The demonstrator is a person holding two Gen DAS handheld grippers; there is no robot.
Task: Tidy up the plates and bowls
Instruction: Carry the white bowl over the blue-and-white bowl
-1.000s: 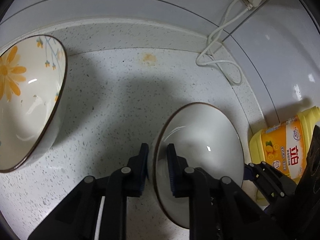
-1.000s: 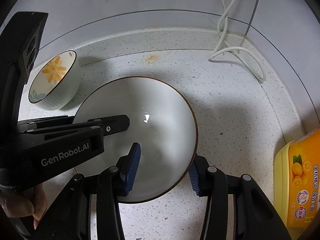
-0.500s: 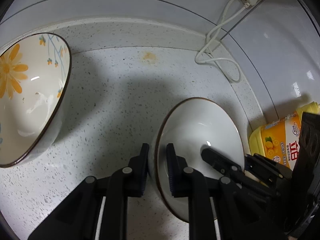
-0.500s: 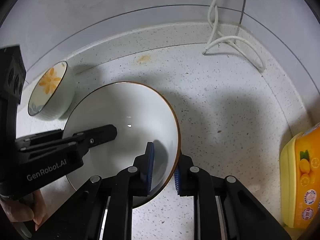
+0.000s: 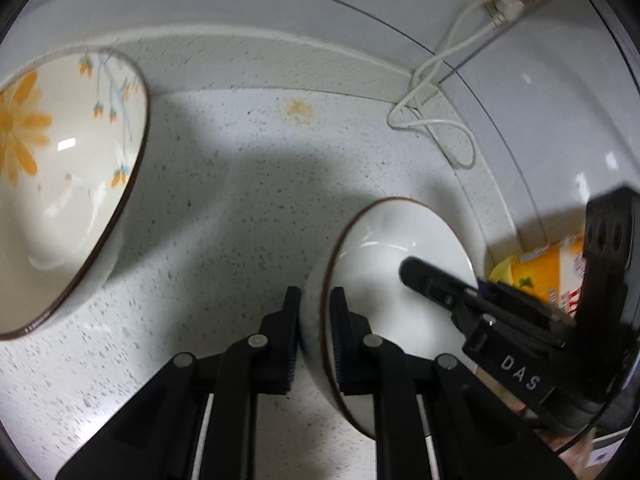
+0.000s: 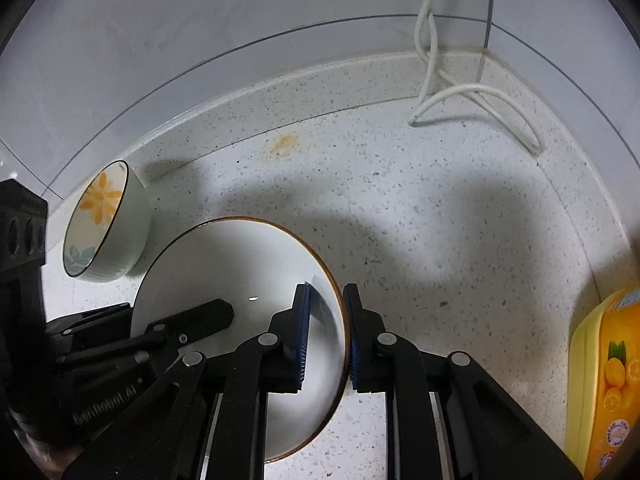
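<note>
A plain white bowl (image 5: pixel 400 272) with a brown rim sits low over the speckled counter (image 5: pixel 240 208), gripped from both sides. My left gripper (image 5: pixel 314 300) is shut on its left rim, one pad inside and one outside, the jaws still squeezing tighter. In the right wrist view, my right gripper (image 6: pixel 326 296) clamps the right rim of the same white bowl (image 6: pixel 232 264), its blue pads closing tight on the wall. A second bowl with an orange flower (image 5: pixel 60 184) stands apart to the left, also seen as the flower bowl (image 6: pixel 104 228).
A yellow detergent bottle (image 6: pixel 604 376) stands at the right edge near the wall. A white power cable (image 6: pixel 472 92) loops on the counter in the back right corner. A white backsplash runs behind. A hand shows at the lower left.
My right gripper went from wide open around the white bowl to clamped on its right rim. The left gripper kept its hold on the left rim.
</note>
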